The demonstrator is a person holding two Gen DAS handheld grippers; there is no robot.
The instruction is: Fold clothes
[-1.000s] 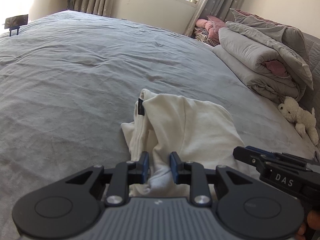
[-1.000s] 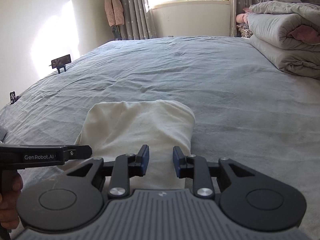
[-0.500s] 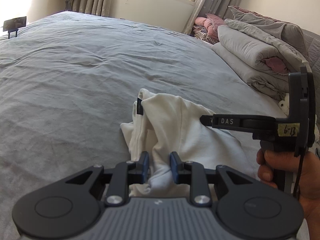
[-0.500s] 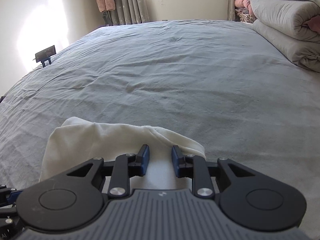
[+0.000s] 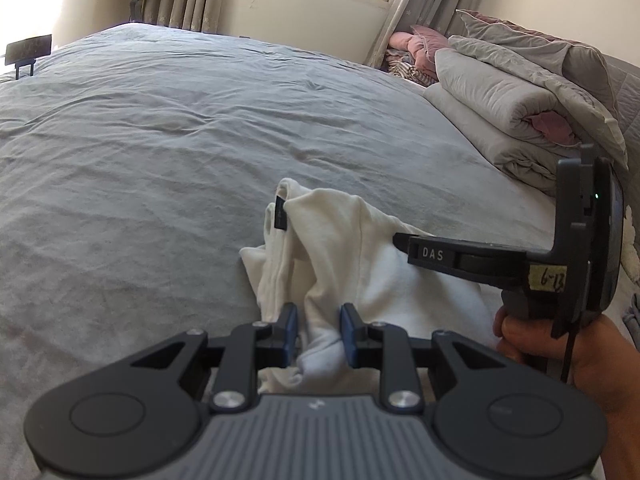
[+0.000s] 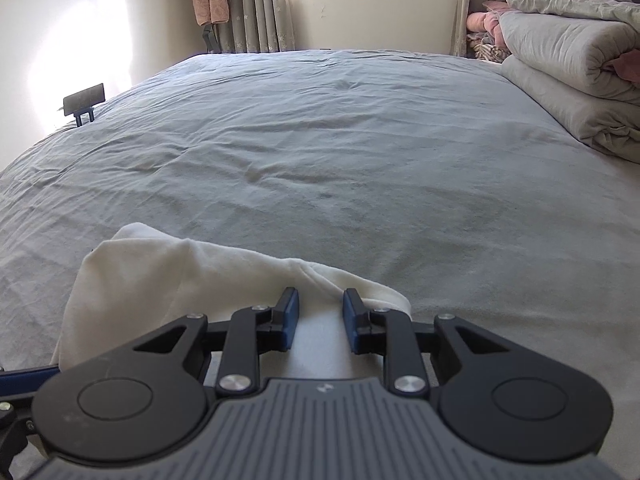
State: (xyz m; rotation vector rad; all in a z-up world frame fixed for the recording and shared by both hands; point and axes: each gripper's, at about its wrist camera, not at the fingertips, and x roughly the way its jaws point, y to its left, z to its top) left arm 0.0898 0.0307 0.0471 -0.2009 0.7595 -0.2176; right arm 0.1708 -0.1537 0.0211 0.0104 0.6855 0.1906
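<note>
A cream white garment (image 5: 352,248) lies bunched on the grey bed (image 5: 160,140), with a dark label at its far end. My left gripper (image 5: 318,312) is shut on a gathered fold at the garment's near edge, and cloth fills the narrow gap between its blue pads. My right gripper (image 5: 396,240), held by a hand (image 5: 560,352), reaches in from the right over the garment's right side. In the right wrist view the garment (image 6: 160,276) spreads to the left, and my right gripper (image 6: 320,296) is shut on its folded edge, with creases running into the gap.
Folded grey quilts (image 5: 500,108) are stacked along the bed's right side, with pink bedding behind them, and the quilts (image 6: 568,60) also show in the right wrist view. A small black stand (image 5: 28,50) sits at the bed's far left edge. Wrinkled grey sheet (image 6: 360,160) stretches toward the window.
The right gripper came up from the lower right and in over the garment's right side, ending at its folded edge. The left gripper and the cloth in it stayed put.
</note>
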